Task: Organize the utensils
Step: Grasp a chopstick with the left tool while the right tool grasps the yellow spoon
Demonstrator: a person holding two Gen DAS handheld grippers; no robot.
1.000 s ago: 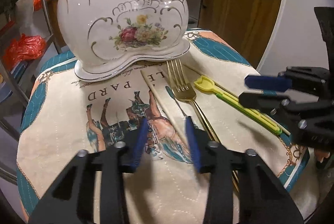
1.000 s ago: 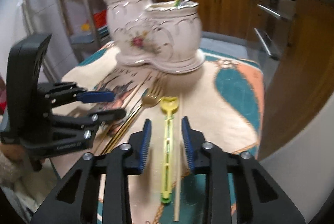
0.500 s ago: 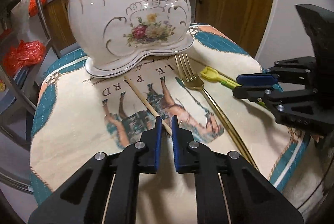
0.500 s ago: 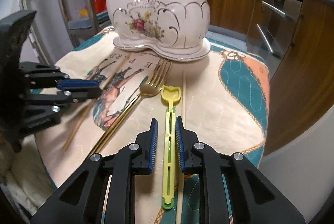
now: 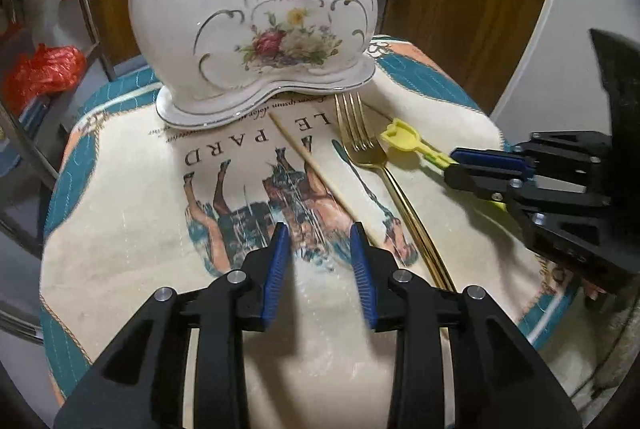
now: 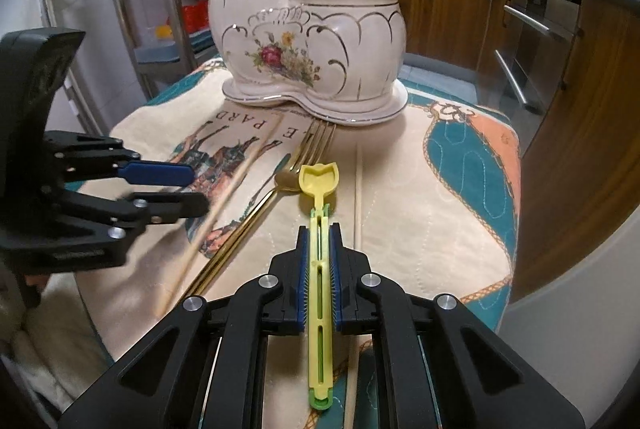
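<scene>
Left hand-held gripper (image 5: 320,253): jaws have just been opening, blue pads apart, nothing between them, above the printed cloth (image 5: 120,229). Wooden chopstick (image 5: 312,165) lies just beyond, toward 12 o'clock. Gold fork (image 5: 360,145) lies at 1 o'clock. Right hand-held gripper (image 5: 460,167) at 3 o'clock is closed on the yellow utensil (image 5: 404,139). Ceramic holder (image 5: 248,29) stands at 12 o'clock.

Small table covered by quilted cloth (image 6: 460,197) with teal and peach border, horse print and reversed lettering. Placed directly on cloth: white twin ceramic holder (image 6: 316,61) at far side; gold fork (image 5: 362,145), yellow-green utensil (image 6: 319,269), two wooden chopsticks (image 5: 312,165) laid side by side in front.
</scene>
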